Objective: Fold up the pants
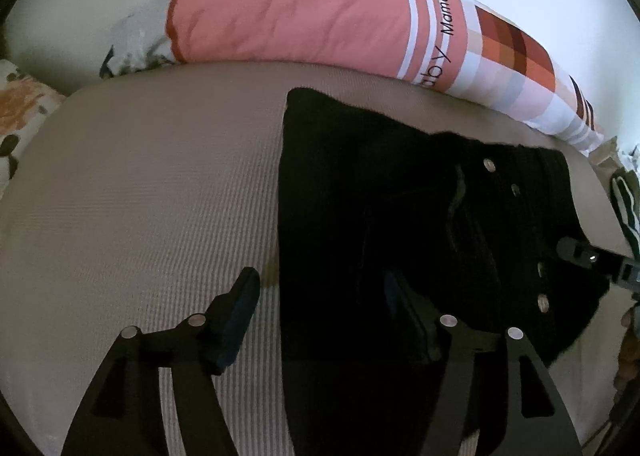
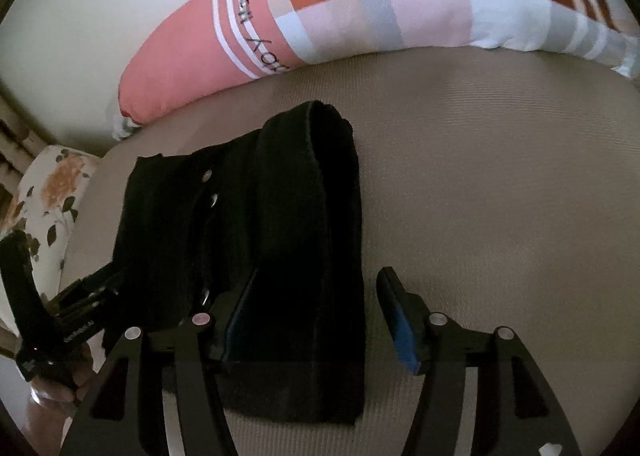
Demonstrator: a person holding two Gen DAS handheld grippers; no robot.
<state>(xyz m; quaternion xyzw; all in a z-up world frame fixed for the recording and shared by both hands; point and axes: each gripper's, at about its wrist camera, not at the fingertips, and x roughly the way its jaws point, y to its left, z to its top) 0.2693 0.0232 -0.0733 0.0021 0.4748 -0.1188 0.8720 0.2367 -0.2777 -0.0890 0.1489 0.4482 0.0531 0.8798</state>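
Observation:
The black pants (image 1: 400, 216) lie folded in a compact stack on the beige ribbed bed cover (image 1: 140, 196); metal buttons show on the waist part. My left gripper (image 1: 320, 292) is open just above the stack's left edge, one finger over the cover, the other over the pants. In the right wrist view the pants (image 2: 260, 236) show with the folded legs on top. My right gripper (image 2: 320, 296) is open over the stack's right edge. Each gripper shows at the other view's side edge: the right one (image 1: 588, 256), the left one (image 2: 80, 296).
A long pink and checked bolster pillow (image 1: 320, 16) lies along the far side against a white wall. A floral pillow (image 2: 52, 192) lies at the left end of the bed. Bare beige cover (image 2: 500, 196) lies to the right of the pants.

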